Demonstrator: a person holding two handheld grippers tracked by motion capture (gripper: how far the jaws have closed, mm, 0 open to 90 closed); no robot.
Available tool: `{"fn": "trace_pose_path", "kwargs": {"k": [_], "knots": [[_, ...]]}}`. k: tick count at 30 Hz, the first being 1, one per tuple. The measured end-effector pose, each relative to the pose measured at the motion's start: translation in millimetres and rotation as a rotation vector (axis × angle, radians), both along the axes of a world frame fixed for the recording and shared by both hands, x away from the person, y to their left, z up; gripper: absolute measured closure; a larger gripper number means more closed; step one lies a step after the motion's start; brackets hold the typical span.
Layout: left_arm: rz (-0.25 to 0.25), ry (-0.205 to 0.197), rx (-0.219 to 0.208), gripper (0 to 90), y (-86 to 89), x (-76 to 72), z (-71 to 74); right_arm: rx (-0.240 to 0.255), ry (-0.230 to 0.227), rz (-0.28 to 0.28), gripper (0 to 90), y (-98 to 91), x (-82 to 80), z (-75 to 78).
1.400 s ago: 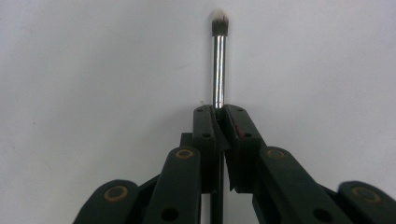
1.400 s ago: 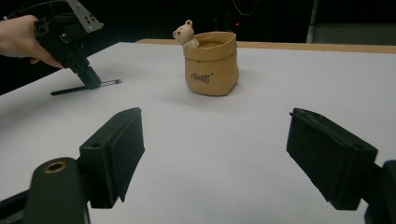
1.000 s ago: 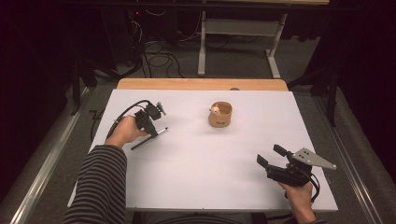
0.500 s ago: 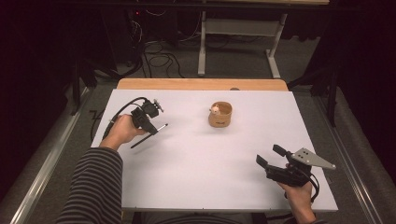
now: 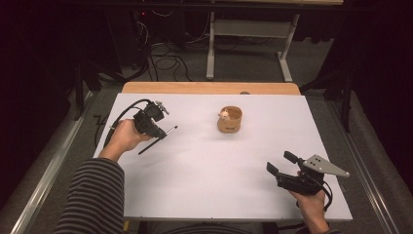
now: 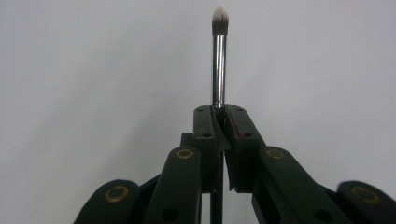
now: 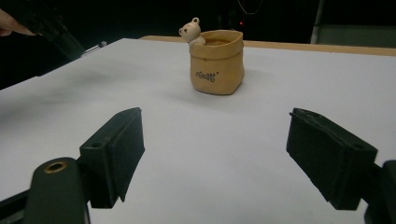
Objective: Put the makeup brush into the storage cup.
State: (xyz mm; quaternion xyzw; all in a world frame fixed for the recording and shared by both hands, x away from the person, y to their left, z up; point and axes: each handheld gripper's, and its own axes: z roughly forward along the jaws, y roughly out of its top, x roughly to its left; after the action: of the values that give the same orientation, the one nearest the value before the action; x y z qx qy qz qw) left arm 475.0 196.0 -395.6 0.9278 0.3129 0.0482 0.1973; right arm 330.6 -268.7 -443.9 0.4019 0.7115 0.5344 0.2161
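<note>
So the white desk (image 5: 195,180) takes up most of the high view, with a strip of bare wood along its far edge and a dark floor full of cables beyond that.

The person's left arm in a striped sleeve (image 5: 92,195) comes in from the bottom left. The left claw (image 5: 158,131) sits over the left part of the desk, jaws pressed together and pinching a thin makeup brush (image 5: 158,139). In the left gripper view the brush (image 6: 218,60) runs straight up out of the clamped pads, shiny metal ferrule first, then a small tuft of bristles, dark with pale tips, with plain white desk behind it. From above the brush lies at a slant, sticking out both sides of the claw.

The right claw (image 5: 282,163) is over near the bottom right corner, jaws spread wide, nothing between them. Its grey three-cornered plate is on top.

Smallest bit: a little tan pot (image 5: 230,120) shaped like a paper bag, with a tiny bear (image 7: 190,31) peeking over its rim, standing upright near the far middle of the desk, well apart from both claws. The right gripper view looks straight at it between the open jaws.
</note>
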Motion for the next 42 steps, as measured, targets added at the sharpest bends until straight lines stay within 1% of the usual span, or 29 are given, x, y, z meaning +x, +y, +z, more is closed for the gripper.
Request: {"fn": "trace_pose_path", "kwargs": {"k": [4, 6, 10, 17, 20, 21, 23, 27, 28, 32, 34, 37, 38, 42], "knots": [[-0.011, -0.016, -0.022, 83.6, 0.1, -6.7, 7.7, 0.000, 0.000, 0.002, 20.3, 0.3, -0.1, 0.0], [-0.011, -0.024, -0.041, 83.7, 1.7, -10.1, 11.8, 0.001, 0.001, 0.002, 20.4, 0.4, -0.1, 0.0], [-0.011, -0.046, -0.065, 83.7, 6.1, -17.9, 17.9, 0.002, -0.001, 0.004, 20.4, 0.5, -0.2, 0.1], [-0.005, -0.071, -0.122, 83.7, 13.2, -30.2, 23.4, 0.003, 0.002, 0.004, 20.3, 0.8, -0.4, 0.1], [-0.005, -0.083, -0.158, 83.7, 14.5, -35.4, 26.3, 0.003, 0.003, 0.003, 20.3, 0.9, 0.0, -0.2], [-0.007, -0.085, -0.176, 83.7, 14.4, -37.4, 26.7, 0.000, 0.005, 0.006, 20.3, 1.2, 0.6, -0.4], [-0.016, -0.094, -0.181, 83.7, 13.3, -40.7, 27.3, 0.000, 0.003, 0.008, 20.3, 1.8, 1.0, -0.3], [-0.020, -0.107, -0.221, 83.7, 10.0, -47.6, 28.6, -0.001, 0.003, 0.009, 20.3, 1.8, -0.3, -0.1], [-0.026, -0.109, -0.226, 83.7, 8.8, -49.5, 28.9, 0.000, 0.003, 0.009, 20.3, 1.7, -0.4, 0.0], [-0.053, -0.116, -0.221, 83.6, 5.1, -55.5, 31.8, -0.001, -0.001, 0.009, 20.3, 2.0, -0.3, 0.0], [-0.060, -0.122, -0.229, 83.6, 4.4, -58.3, 33.4, -0.002, 0.000, 0.009, 20.3, 2.1, -0.2, -0.1], [-0.062, -0.128, -0.251, 83.6, 4.0, -62.2, 34.8, -0.002, 0.001, 0.010, 20.3, 2.3, -0.1, -0.1], [-0.066, -0.133, -0.252, 83.7, 4.3, -63.5, 35.5, -0.002, 0.001, 0.010, 20.3, 2.4, -0.1, -0.1], [-0.072, -0.146, -0.290, 83.6, 3.6, -70.8, 38.2, 0.000, 0.002, 0.010, 20.3, 2.3, -0.2, -0.1]]}}
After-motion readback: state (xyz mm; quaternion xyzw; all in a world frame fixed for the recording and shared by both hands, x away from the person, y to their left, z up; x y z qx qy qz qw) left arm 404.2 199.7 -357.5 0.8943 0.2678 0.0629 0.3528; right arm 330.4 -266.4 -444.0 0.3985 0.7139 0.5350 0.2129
